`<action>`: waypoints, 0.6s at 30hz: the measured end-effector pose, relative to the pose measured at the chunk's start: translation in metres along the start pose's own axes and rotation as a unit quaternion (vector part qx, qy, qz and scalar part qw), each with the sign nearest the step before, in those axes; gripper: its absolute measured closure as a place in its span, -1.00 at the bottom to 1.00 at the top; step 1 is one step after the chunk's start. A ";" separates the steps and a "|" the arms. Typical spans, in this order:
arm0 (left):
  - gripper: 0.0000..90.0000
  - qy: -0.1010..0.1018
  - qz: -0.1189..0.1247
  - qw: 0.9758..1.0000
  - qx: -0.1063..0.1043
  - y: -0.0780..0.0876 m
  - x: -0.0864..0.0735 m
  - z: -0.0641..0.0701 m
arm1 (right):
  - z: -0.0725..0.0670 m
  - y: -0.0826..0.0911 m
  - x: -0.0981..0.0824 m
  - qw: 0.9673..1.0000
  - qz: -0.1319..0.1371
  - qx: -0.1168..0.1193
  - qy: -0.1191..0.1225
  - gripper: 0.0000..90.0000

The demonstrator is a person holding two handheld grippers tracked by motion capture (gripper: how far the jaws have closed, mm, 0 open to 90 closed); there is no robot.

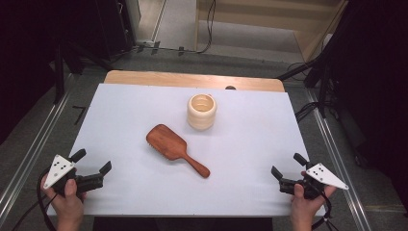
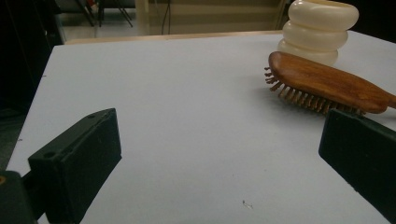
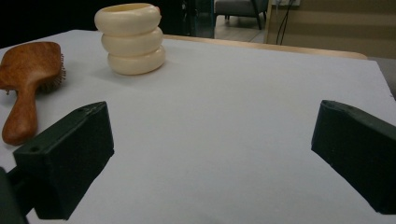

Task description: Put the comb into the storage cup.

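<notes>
A brown wooden hairbrush [image 1: 174, 148] lies bristles down in the middle of the white table, handle pointing to the near right; it also appears as the hairbrush [image 2: 322, 84] and hairbrush [image 3: 29, 74]. Just behind it stands a cream ribbed cup [image 1: 201, 111], seen too as the cup [image 2: 319, 29] and cup [image 3: 131, 38]. My left gripper [image 1: 92, 161] rests at the near left corner, open and empty. At the near right edge my right gripper [image 1: 288, 165] is open with nothing between its jaws. Both point toward the table's middle, well short of the brush.
The white table [image 1: 144, 106] has a wooden strip [image 1: 192, 79] along its far edge. Metal rails [image 1: 29, 154] run down both sides on the floor. Dark stands and cables sit beyond the far corners.
</notes>
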State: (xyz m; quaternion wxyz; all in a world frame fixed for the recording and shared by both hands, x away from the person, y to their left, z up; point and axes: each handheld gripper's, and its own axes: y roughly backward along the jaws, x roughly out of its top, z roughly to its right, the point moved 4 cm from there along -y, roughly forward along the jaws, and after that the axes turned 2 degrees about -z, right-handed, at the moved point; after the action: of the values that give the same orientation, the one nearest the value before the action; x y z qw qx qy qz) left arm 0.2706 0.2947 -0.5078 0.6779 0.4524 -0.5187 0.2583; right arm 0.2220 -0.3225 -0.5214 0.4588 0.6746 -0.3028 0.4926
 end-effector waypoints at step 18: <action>-1.00 -0.004 -0.001 1.000 -0.008 -0.001 0.000 0.001 | -0.029 -0.015 0.035 0.996 -0.066 0.040 0.049 -1.00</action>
State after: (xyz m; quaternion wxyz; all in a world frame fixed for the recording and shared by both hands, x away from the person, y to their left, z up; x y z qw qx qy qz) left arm 0.2710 0.2938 -0.5083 0.6802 0.4485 -0.5225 0.2515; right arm 0.2352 -0.2880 -0.4909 0.4772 0.6857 -0.2147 0.5059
